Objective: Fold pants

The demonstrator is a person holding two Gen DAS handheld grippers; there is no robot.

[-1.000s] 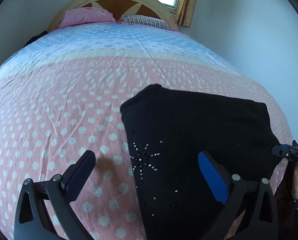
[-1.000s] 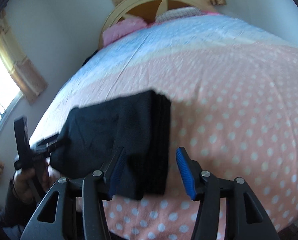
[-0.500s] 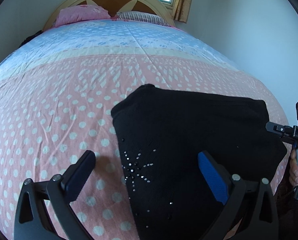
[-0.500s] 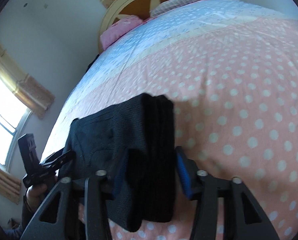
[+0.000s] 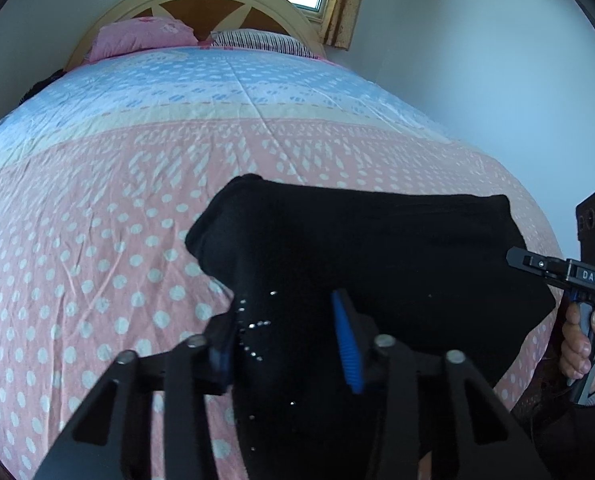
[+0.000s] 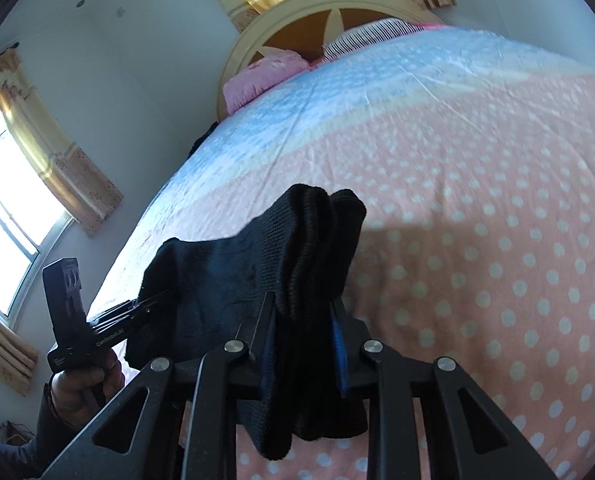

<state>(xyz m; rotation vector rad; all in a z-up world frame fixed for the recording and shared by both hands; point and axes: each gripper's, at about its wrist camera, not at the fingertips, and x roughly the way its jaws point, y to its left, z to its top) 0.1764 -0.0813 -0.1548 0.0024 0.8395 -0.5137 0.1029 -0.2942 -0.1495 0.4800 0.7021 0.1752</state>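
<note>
Gripping opposite ends of the folded black pants (image 5: 377, 248), both tongs are closed on cloth. Left gripper (image 5: 287, 344): jaws narrowed around a bunched fold bearing small rhinestones (image 5: 253, 324), with the blue pad at 3 o'clock of the fold and the other finger partly hidden behind it. Right gripper (image 6: 303, 344): jaws drawn close on the stacked ribbed edges of the same pants (image 6: 297, 248), several layers standing up between the fingers and a short tail hanging below them.

Position of the garment: a compact multi-layer bundle near the foot of the bed, spanning between the two grippers; its far edge appears to rest on, or lie just above, the polka-dot pink quilt (image 5: 97, 220), and the frames do not settle which. In the left view the right gripper's body and the hand (image 5: 585, 344) holding it lie at 3 o'clock; in the right view the left gripper and its hand (image 6: 85, 380) lie at 8 o'clock. Toward 12 o'clock: the blue section of the quilt, a pink pillow (image 5: 141, 36), a striped pillow (image 5: 261, 40) and the headboard (image 5: 225, 0).

Judged step: carrying or making the final fold of an already much-folded garment. The next move probably calls for level, matched motion of both ends, then setting the bundle flat before releasing, lest the layers slip apart.
</note>
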